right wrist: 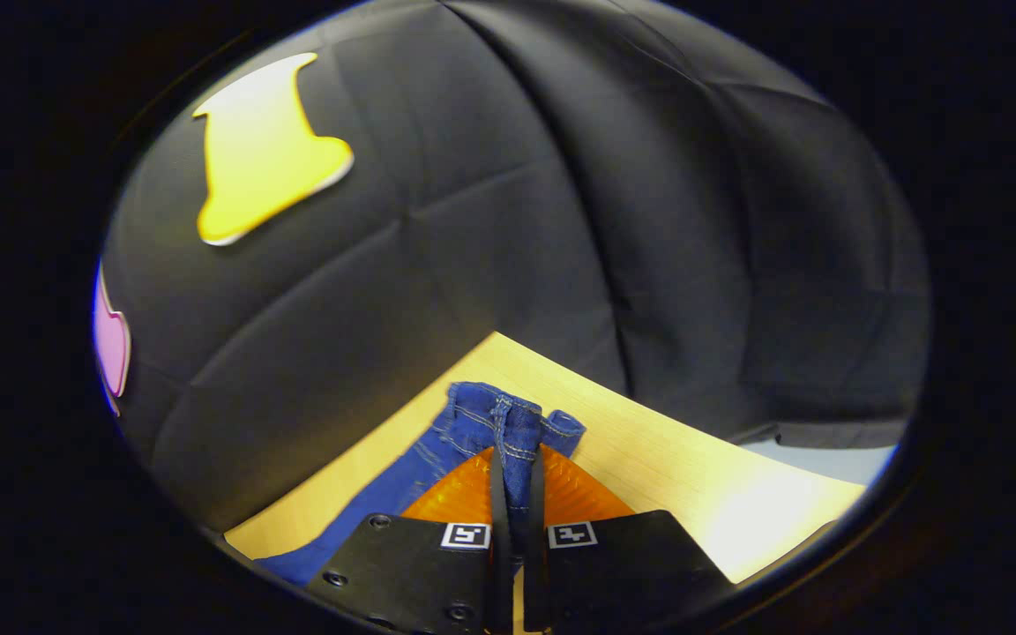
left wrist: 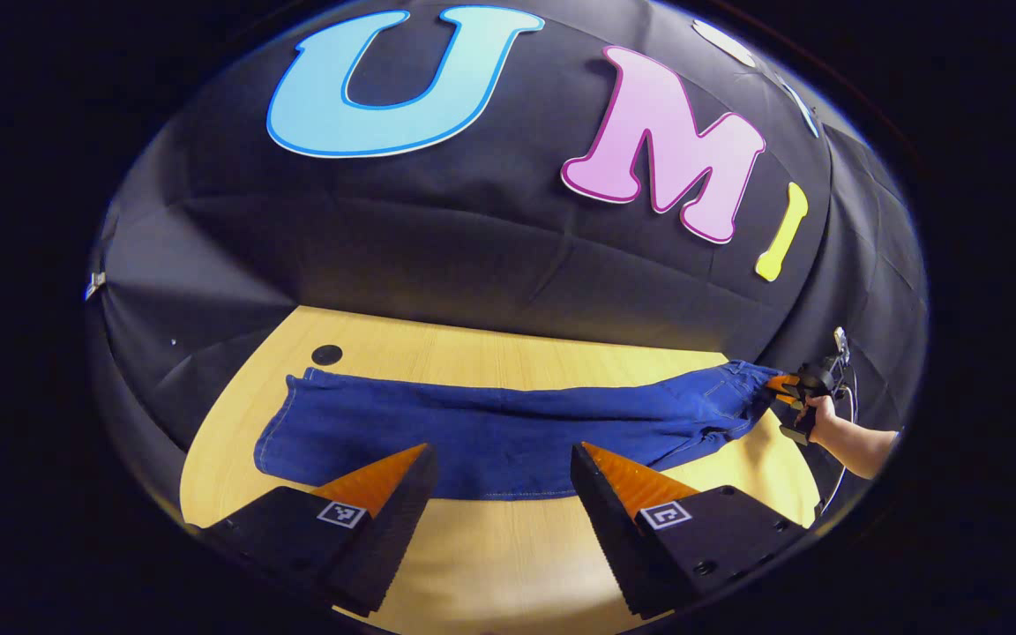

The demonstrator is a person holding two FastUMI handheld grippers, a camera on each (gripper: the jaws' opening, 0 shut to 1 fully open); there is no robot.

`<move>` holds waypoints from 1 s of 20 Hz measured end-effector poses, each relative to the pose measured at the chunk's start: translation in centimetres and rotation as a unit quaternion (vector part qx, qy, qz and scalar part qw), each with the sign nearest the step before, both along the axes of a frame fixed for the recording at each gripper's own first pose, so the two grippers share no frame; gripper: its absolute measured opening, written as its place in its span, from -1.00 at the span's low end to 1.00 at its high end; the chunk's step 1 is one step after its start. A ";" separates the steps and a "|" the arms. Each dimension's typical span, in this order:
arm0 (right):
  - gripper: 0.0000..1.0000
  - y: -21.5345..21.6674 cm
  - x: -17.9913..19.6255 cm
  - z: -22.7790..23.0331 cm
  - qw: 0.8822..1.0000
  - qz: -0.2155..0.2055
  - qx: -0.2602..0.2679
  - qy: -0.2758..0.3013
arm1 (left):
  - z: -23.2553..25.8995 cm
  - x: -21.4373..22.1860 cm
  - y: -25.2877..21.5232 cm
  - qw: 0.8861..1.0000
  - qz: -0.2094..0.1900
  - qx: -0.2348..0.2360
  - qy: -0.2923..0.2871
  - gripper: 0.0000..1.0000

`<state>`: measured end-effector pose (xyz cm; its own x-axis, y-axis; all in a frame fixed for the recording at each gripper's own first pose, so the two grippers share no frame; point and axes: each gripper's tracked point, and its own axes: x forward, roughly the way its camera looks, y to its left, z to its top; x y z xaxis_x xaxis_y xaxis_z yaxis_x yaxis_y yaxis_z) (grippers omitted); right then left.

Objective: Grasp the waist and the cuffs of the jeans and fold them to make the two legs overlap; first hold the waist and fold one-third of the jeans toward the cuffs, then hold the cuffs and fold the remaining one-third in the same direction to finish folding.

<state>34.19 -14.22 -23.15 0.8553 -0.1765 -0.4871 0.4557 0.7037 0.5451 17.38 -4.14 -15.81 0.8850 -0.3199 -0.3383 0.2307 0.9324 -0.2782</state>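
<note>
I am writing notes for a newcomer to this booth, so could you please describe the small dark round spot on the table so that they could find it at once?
Start at the pale wooden table and find the dark blue denim jeans stretched across it. Follow them to the cuff end, opposite the waist held by the right gripper. Just beyond that end's far corner lies a small black round spot, the one dark mark on bare wood, apart from the cloth.

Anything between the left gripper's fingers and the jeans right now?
Nothing but bare table. In the left gripper view the open left gripper hangs at the near edge of the jeans, with no object in the gap.
</note>
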 end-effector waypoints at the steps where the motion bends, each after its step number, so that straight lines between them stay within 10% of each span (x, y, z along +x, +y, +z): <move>1: -0.82 0.1 -1.3 1.3 1.000 0.010 -0.011 -0.018 | -0.3 -0.5 0.0 1.000 -0.002 0.001 0.000 0.93; 11: -0.83 3.5 -5.4 6.1 0.975 0.142 -0.078 -0.154 | -0.9 -5.3 -0.5 1.000 -0.025 -0.002 -0.010 0.93; 20: -0.84 5.3 -4.0 0.3 0.929 0.317 -0.085 -0.173 | -4.0 -6.2 2.8 0.998 0.026 -0.052 -0.005 0.93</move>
